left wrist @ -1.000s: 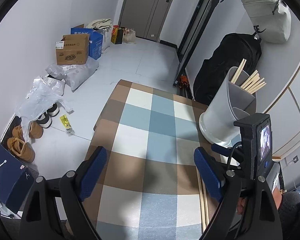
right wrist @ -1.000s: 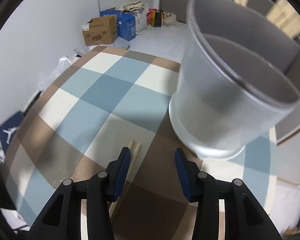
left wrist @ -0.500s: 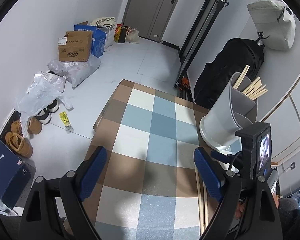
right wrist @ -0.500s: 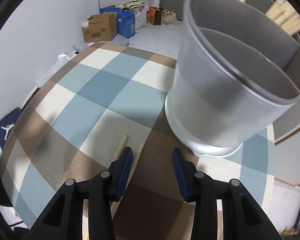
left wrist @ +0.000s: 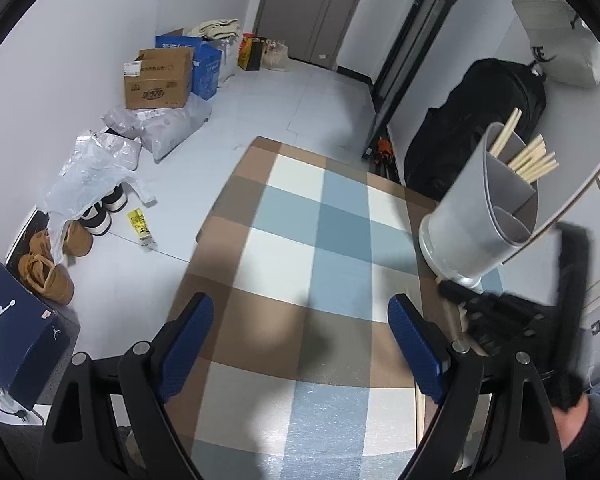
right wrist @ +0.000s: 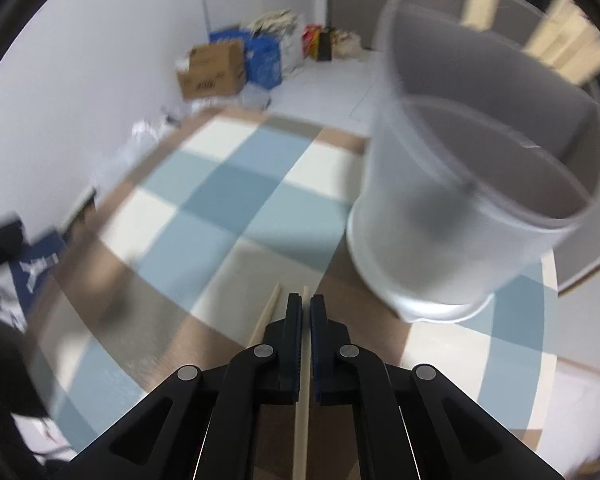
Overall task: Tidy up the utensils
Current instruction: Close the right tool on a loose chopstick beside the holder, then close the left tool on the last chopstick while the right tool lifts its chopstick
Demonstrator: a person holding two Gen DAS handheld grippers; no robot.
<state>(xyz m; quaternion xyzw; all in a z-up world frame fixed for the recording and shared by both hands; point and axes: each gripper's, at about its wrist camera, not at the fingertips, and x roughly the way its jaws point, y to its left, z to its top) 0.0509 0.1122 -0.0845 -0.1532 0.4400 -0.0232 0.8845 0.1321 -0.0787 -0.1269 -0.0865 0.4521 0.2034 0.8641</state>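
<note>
Even, soft indoor light fills both my views, with only faint shadows on the checked cloth (left wrist: 300,240). My right view is motion-blurred. Fisheye bending darkens every edge.

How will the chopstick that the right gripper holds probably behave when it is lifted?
The chopstick looks like thin, straight wood, so probably stiff and light. The right gripper, just closed, pinches it near one end, so the long free part may swing or pivot.

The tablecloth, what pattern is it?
The tablecloth has blue, white and brown checks, clearest in the left wrist view.
</note>
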